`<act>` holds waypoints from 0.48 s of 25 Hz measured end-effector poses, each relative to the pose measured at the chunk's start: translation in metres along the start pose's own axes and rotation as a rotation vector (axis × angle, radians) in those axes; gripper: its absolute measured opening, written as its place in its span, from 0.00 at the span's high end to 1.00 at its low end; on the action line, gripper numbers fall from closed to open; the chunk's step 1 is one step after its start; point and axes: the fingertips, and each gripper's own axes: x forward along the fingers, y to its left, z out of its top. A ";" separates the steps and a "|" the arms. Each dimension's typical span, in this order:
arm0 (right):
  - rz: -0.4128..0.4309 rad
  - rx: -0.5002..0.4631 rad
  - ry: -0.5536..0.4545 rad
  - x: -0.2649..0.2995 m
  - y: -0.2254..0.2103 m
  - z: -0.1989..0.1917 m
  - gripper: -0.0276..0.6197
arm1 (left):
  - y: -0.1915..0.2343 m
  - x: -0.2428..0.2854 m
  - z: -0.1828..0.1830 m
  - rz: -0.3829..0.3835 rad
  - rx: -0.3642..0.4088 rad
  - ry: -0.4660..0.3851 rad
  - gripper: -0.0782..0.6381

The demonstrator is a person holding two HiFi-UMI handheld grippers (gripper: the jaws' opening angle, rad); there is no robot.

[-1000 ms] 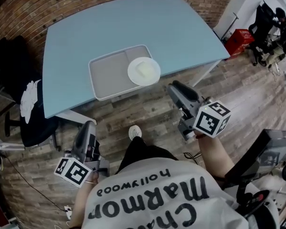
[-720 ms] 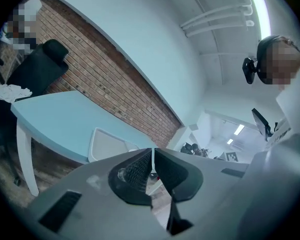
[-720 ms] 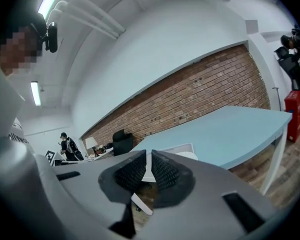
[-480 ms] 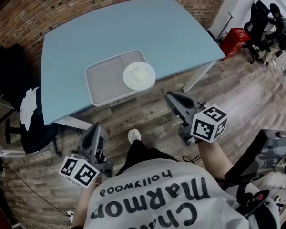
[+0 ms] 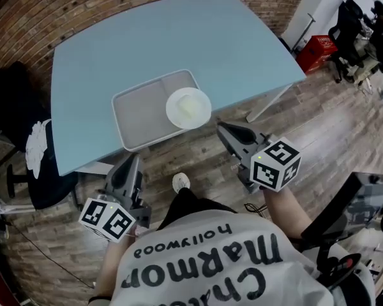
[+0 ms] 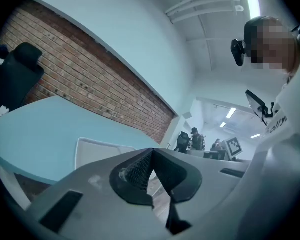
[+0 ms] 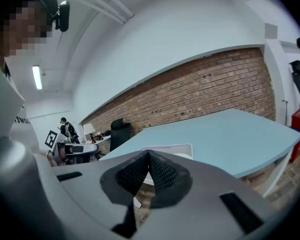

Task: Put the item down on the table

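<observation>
A grey tray (image 5: 140,113) lies on the blue table (image 5: 153,43) near its front edge. A white plate (image 5: 188,107) with a pale item on it rests on the tray's right part. Both grippers hang over the wooden floor, short of the table. My left gripper (image 5: 133,160) (image 6: 151,152) is shut with nothing in it, pointing at the tray (image 6: 90,151). My right gripper (image 5: 222,128) (image 7: 149,154) is also shut and empty, aimed toward the tray (image 7: 170,148) and the plate (image 7: 182,155).
A black chair (image 5: 16,113) with a white cloth stands left of the table. A red crate (image 5: 316,53) and seated people (image 5: 370,24) are at the back right. The table's white leg (image 5: 268,101) and the person's shoe (image 5: 180,182) lie between the grippers.
The left gripper has crept forward toward the table edge. The right gripper has drifted slightly left and toward the person. Both stay shut.
</observation>
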 end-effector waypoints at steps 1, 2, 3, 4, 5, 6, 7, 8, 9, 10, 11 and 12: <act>0.001 -0.008 -0.002 0.003 0.001 0.001 0.94 | -0.001 0.005 0.001 -0.004 0.019 0.003 0.88; 0.003 -0.013 -0.007 0.005 0.002 0.001 0.94 | -0.002 0.009 0.003 -0.008 0.038 0.005 0.88; 0.005 -0.018 -0.013 0.007 0.003 0.002 0.94 | -0.004 0.013 0.005 -0.012 0.054 0.006 0.88; 0.008 -0.022 -0.018 0.009 0.004 0.002 0.94 | -0.006 0.016 0.007 -0.015 0.064 0.006 0.88; 0.011 -0.025 -0.021 0.011 0.005 0.001 0.94 | -0.008 0.019 0.008 -0.018 0.069 0.005 0.88; 0.014 -0.028 -0.025 0.012 0.006 0.001 0.94 | -0.009 0.021 0.009 -0.021 0.071 0.003 0.88; 0.018 -0.030 -0.026 0.014 0.007 0.000 0.94 | -0.010 0.023 0.010 -0.024 0.071 0.001 0.88; 0.020 -0.032 -0.025 0.015 0.007 -0.001 0.94 | -0.011 0.025 0.010 -0.027 0.071 -0.001 0.88; 0.020 -0.035 -0.022 0.017 0.007 -0.002 0.94 | -0.012 0.027 0.010 -0.029 0.072 -0.001 0.88; 0.019 -0.038 -0.017 0.018 0.006 -0.004 0.94 | -0.013 0.027 0.010 -0.030 0.074 0.000 0.88; 0.017 -0.041 -0.012 0.018 0.006 -0.006 0.94 | -0.013 0.027 0.008 -0.029 0.076 0.001 0.88; 0.016 -0.041 -0.008 0.019 0.006 -0.009 0.94 | -0.013 0.027 0.006 -0.026 0.077 0.004 0.88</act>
